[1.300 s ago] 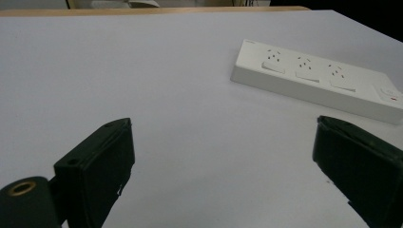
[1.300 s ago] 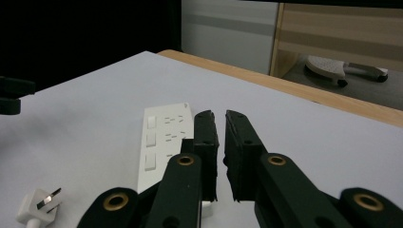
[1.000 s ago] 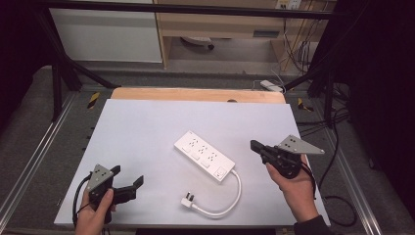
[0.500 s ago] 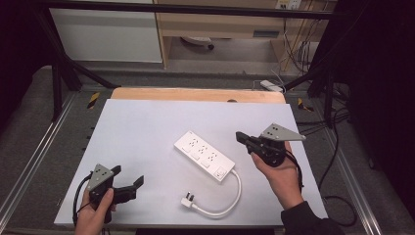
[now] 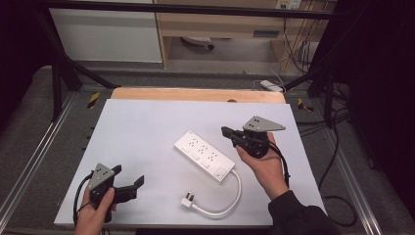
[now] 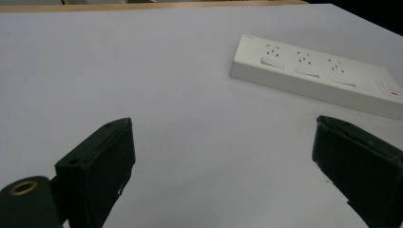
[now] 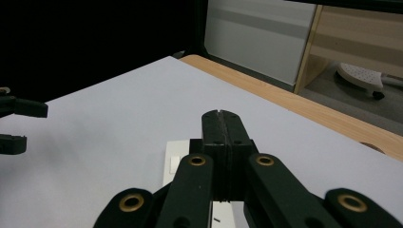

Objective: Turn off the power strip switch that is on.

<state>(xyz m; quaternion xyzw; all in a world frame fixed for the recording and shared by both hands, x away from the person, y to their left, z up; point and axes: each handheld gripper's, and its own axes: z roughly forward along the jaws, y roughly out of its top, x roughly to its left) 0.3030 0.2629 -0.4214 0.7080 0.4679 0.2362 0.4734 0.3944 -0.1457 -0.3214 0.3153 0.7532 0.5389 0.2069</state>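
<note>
A white power strip (image 5: 204,155) lies slantwise in the middle of the white table top (image 5: 147,127). Its white cable loops to a plug (image 5: 188,200) near the front edge. My right gripper (image 5: 226,131) hovers just right of the strip's far half, jaws shut and empty, pointing left. In the right gripper view the shut tips (image 7: 221,116) sit over the strip (image 7: 173,164). My left gripper (image 5: 128,177) rests at the front left corner, open and empty. From the left gripper (image 6: 223,126) the strip (image 6: 323,78) lies ahead to the right.
A wooden strip (image 5: 195,94) borders the table's far edge. Metal rails (image 5: 29,161) run along both sides, and cables (image 5: 337,147) hang off to the right. A white cabinet (image 5: 105,34) stands behind.
My right gripper has moved left and away from the front edge, from the table's right side to beside the power strip. The left gripper has stayed put.
</note>
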